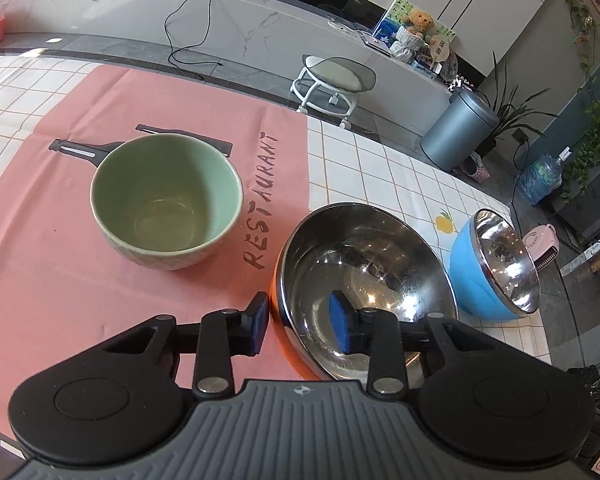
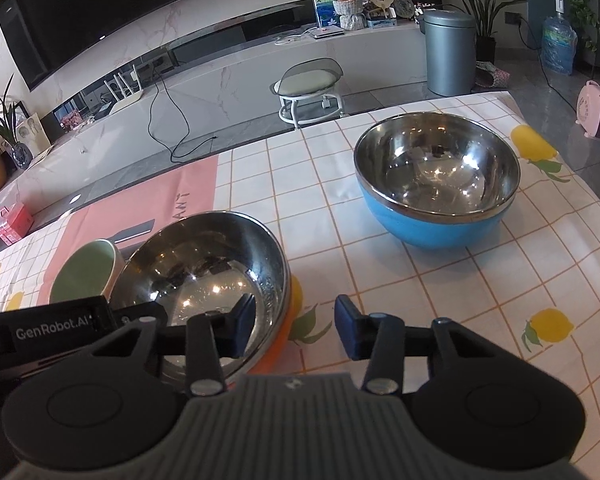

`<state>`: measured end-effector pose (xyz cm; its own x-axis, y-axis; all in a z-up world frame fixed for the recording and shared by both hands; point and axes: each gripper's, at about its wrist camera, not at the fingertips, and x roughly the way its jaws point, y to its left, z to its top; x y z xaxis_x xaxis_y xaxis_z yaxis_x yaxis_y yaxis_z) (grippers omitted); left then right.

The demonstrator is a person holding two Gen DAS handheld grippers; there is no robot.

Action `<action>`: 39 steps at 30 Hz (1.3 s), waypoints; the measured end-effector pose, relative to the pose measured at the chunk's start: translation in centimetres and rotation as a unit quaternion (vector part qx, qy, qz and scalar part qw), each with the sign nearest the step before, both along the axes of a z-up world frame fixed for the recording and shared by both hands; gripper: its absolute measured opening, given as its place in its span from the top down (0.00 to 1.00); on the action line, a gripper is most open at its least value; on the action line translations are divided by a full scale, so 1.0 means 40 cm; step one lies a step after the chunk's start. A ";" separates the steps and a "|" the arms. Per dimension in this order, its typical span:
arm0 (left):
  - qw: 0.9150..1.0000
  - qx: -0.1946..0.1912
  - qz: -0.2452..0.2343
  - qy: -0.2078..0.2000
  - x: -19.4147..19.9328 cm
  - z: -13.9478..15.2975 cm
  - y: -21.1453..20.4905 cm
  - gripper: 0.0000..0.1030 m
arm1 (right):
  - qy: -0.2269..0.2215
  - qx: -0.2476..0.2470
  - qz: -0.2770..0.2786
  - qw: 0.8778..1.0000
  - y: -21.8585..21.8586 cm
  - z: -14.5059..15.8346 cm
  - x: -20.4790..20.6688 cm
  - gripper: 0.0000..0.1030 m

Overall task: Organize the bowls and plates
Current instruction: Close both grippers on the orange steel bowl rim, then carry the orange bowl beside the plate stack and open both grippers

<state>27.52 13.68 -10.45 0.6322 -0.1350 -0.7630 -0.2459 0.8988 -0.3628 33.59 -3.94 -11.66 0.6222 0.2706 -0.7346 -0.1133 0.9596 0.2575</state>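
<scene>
An orange steel-lined bowl [image 1: 364, 272] stands at the pink mat's right edge. My left gripper [image 1: 300, 322] is open and straddles its near-left rim, one finger outside, one inside. In the right wrist view my right gripper [image 2: 296, 326] is open and straddles the right rim of the same orange bowl [image 2: 204, 264]. A green ceramic bowl [image 1: 166, 200] sits upright on the mat, left of the orange one; it also shows in the right wrist view [image 2: 84, 276]. A blue steel-lined bowl [image 2: 436, 188] stands to the right on the checked cloth, also seen in the left wrist view [image 1: 496, 268].
The table carries a white checked cloth with lemons [image 2: 420, 300] and a pink mat [image 1: 40, 240]. Beyond the table's far edge are a wheeled stool [image 2: 310, 92], a grey bin [image 2: 450, 52] and a low marble TV bench [image 2: 220, 72].
</scene>
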 end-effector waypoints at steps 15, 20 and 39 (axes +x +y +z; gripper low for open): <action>1.000 0.018 -0.015 0.008 -0.022 0.020 -0.012 0.83 | 0.006 0.023 0.000 1.000 -0.009 0.013 -0.016 0.89; 1.000 0.020 -0.019 0.002 -0.068 0.056 -0.032 0.83 | 0.002 0.035 -0.002 0.999 -0.032 0.039 -0.060 0.89; 0.998 -0.010 -0.054 0.004 -0.297 0.127 -0.212 0.83 | -0.016 0.061 -0.045 0.997 -0.249 0.157 -0.342 0.89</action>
<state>15.64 5.21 -5.35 0.6068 -0.2169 -0.7647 -0.1513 0.9130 -0.3790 19.91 -13.89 -5.40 0.6699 0.2983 -0.6799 -0.0376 0.9282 0.3702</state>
